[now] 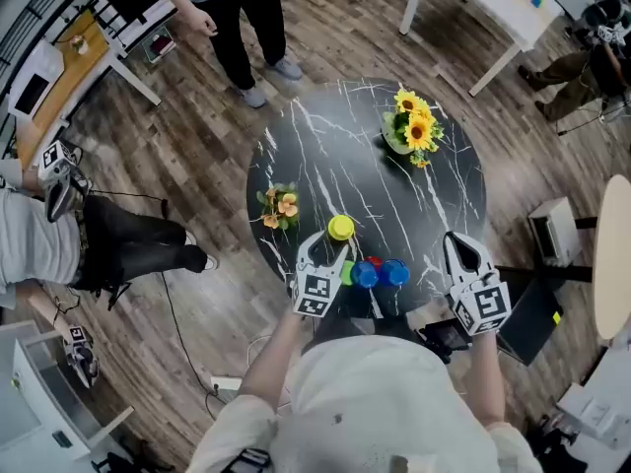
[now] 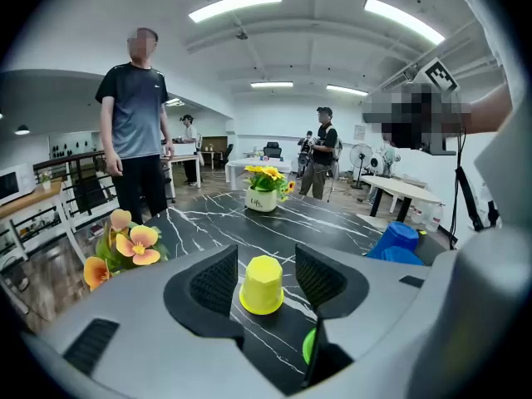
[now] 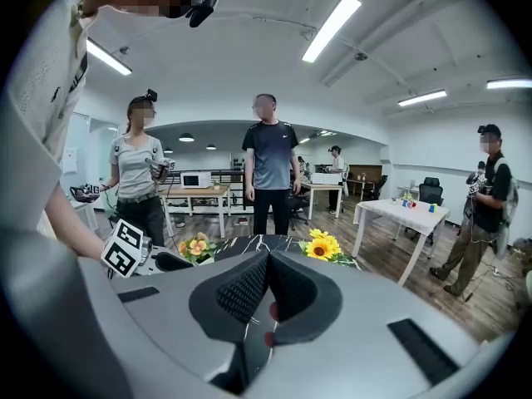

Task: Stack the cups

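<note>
**Yellow cup stands between our left jaws, ungripped**

Yellow cup (image 1: 340,228) stands upside down on the dark marbled tabletop (image 1: 335,156), rim down and axis upright, near the edge closest to us. Our left gripper (image 1: 328,245) points straight at it. In the left gripper view the jaws stand wide, one on each side of the cup, with a gap on both sides and no pad touching it. We judge the cup centred well enough that the coming move turns on closing, not on shifting sideways.

Our right gripper (image 1: 461,249) has its jaws pressed together on nothing and sits well apart from the yellow cup, so the left is clearly the nearer.

The other cups cluster between the two grippers. The two blue cups (image 1: 380,273) show plainly. The red cup (image 1: 374,261) is only a sliver behind them. The green cup (image 1: 347,272) is largely hidden by the left gripper's body. We cannot tell whether any of these are already nested.
</note>
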The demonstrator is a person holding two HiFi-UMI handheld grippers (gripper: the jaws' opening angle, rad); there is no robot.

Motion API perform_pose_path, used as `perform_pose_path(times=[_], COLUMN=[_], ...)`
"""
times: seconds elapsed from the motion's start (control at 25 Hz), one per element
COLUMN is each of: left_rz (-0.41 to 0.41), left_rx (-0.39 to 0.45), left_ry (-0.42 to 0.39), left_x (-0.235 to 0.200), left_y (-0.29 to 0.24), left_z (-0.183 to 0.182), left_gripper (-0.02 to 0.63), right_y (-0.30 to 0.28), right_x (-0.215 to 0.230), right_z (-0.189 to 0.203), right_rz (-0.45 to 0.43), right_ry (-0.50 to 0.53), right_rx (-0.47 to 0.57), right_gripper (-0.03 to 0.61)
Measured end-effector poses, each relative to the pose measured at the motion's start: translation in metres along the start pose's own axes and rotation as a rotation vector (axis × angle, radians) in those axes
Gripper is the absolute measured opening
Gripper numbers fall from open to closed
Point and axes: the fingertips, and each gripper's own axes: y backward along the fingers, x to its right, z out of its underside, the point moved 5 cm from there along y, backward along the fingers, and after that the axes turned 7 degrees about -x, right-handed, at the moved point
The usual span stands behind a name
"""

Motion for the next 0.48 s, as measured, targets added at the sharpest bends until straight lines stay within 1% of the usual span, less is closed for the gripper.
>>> perform_pose_path(times=[0.32,0.48], left_rz=[0.048,0.071], left_rx=[-0.094,-0.121], left_ry=[-0.078,-0.128], left_x=[-0.009,-0.009], left_y=[-0.034,-0.050], left_z=[0.027,0.032], left_gripper=[0.238,0.238], right_y=[-0.005,-0.008], right_x=[-0.003,-0.004], right_z=[0.012,0.016], right_rz=[0.055,0.085], right_ry=[-0.013,-0.028], right_rx=[-0.038,-0.058], right_gripper=[0.009,0.009])
